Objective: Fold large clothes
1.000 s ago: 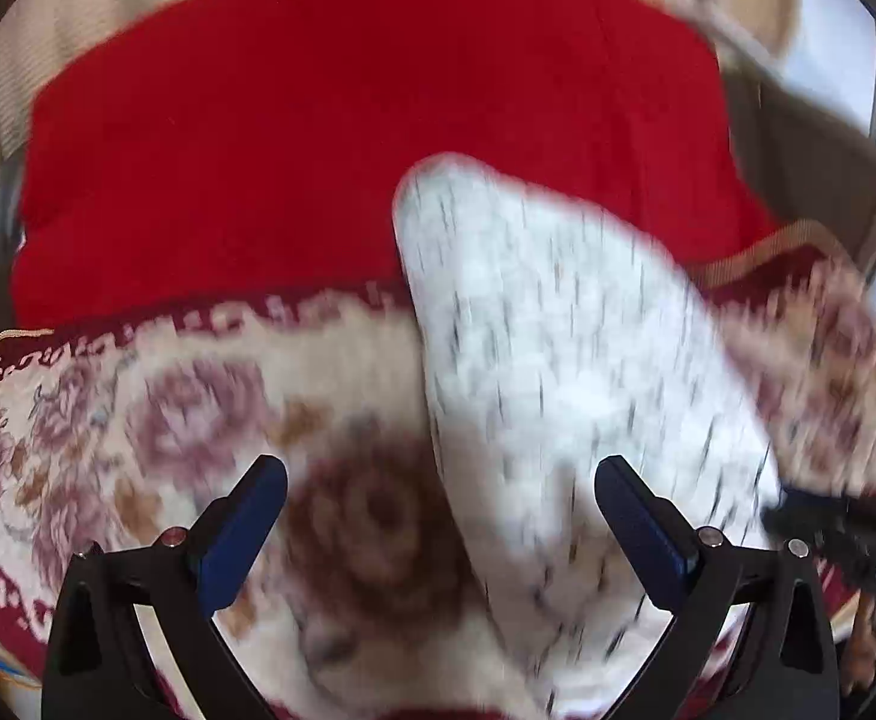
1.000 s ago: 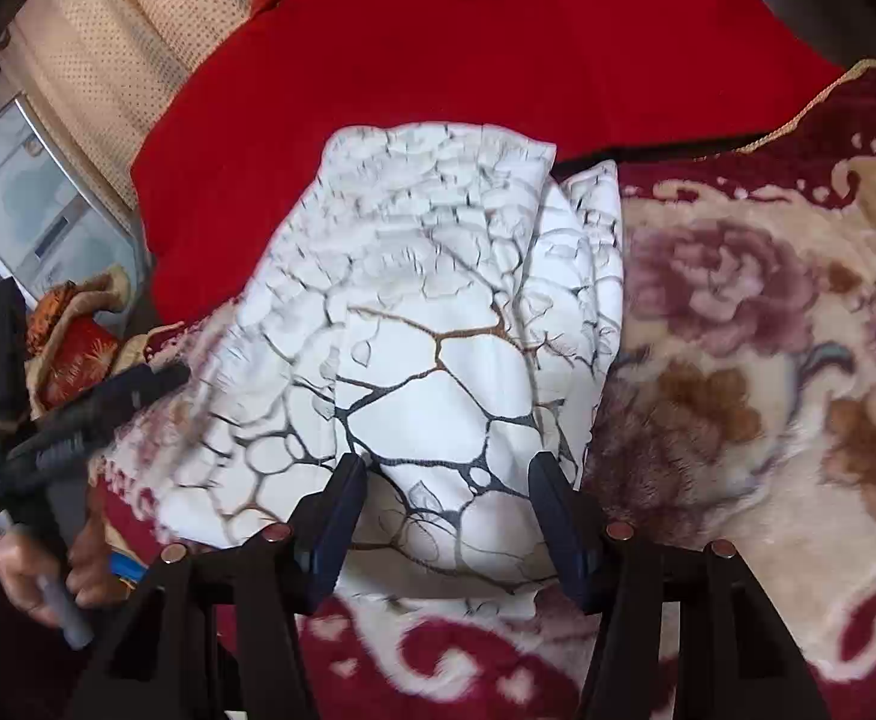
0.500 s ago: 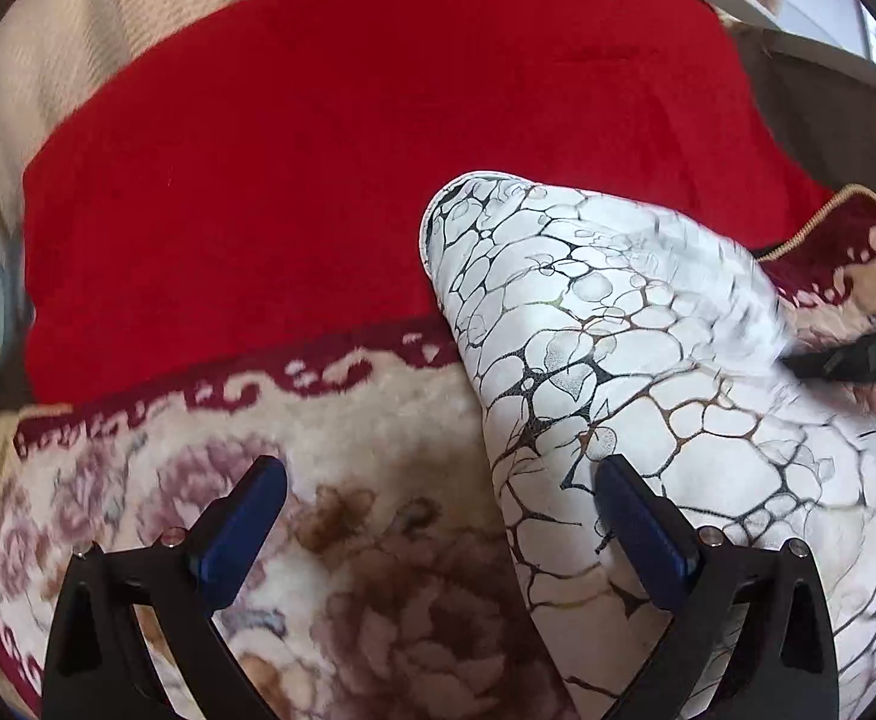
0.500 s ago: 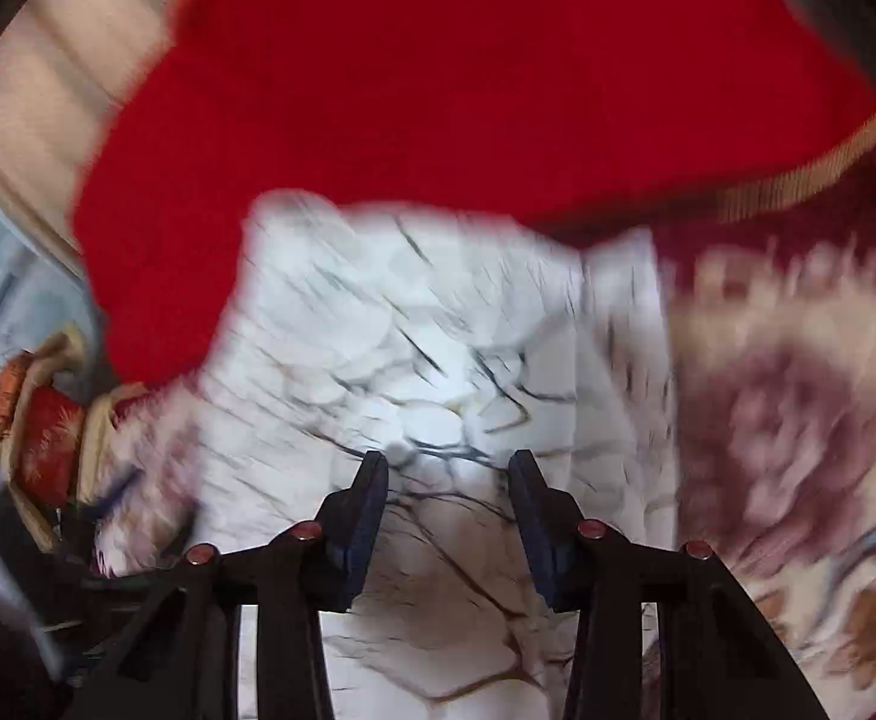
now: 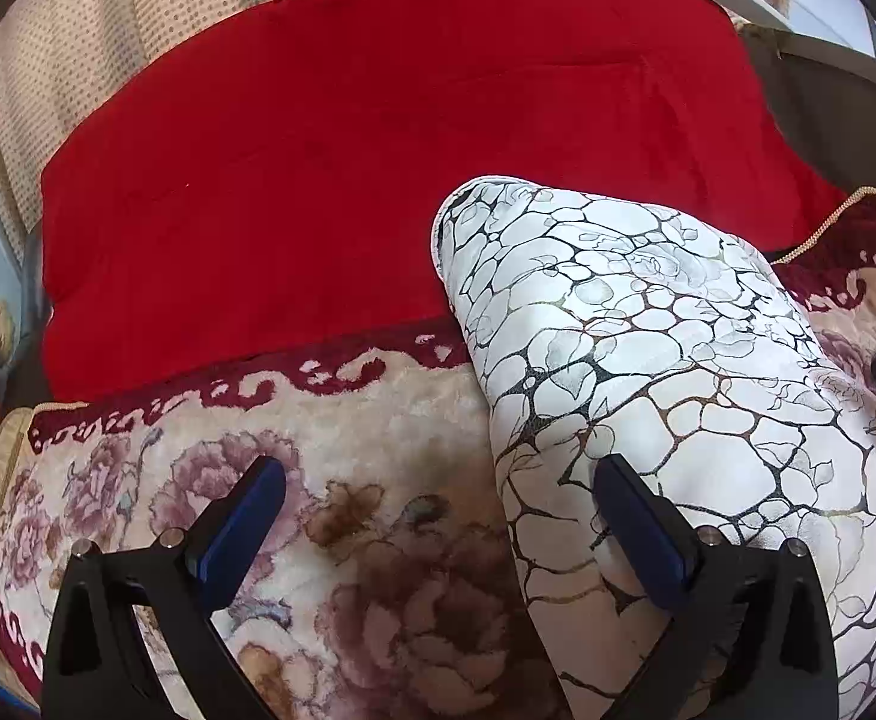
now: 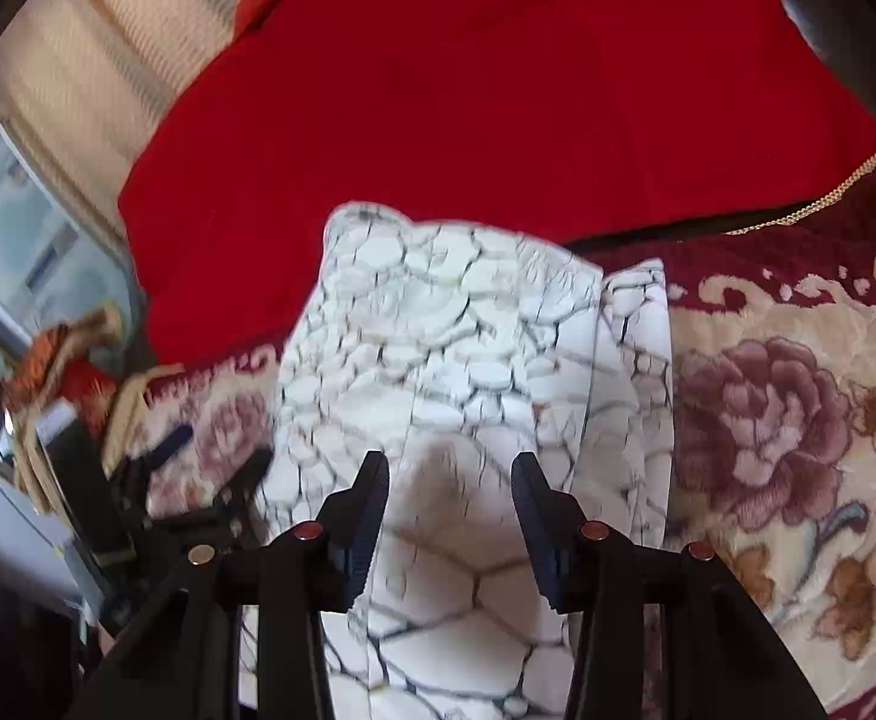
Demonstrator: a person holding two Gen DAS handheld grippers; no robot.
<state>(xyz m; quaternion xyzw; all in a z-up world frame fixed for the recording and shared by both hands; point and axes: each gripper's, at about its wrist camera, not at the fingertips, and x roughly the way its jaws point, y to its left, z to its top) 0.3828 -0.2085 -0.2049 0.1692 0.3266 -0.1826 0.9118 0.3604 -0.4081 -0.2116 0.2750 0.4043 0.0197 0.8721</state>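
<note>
Right gripper (image 6: 450,495) narrower — maybe pinching garment (image 6: 450,360)

Two close downward views, shared garment (image 5: 648,360)

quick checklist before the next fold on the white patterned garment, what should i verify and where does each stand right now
1. Left gripper open and free: ok, its jaws stand wide, one finger over the floral blanket, the other over the garment.
2. Right gripper has cloth: cannot tell; the jaws have just been closing with the garment between them, but pad contact is unclear.
3. Garment already folded narrow: ok, it lies as a long strip with a layer overlapping on one side.
4. Far end of garment flat: cannot tell; it reaches onto the red blanket, and the right view is blurred.
5. Grippers apart: ok.
</note>
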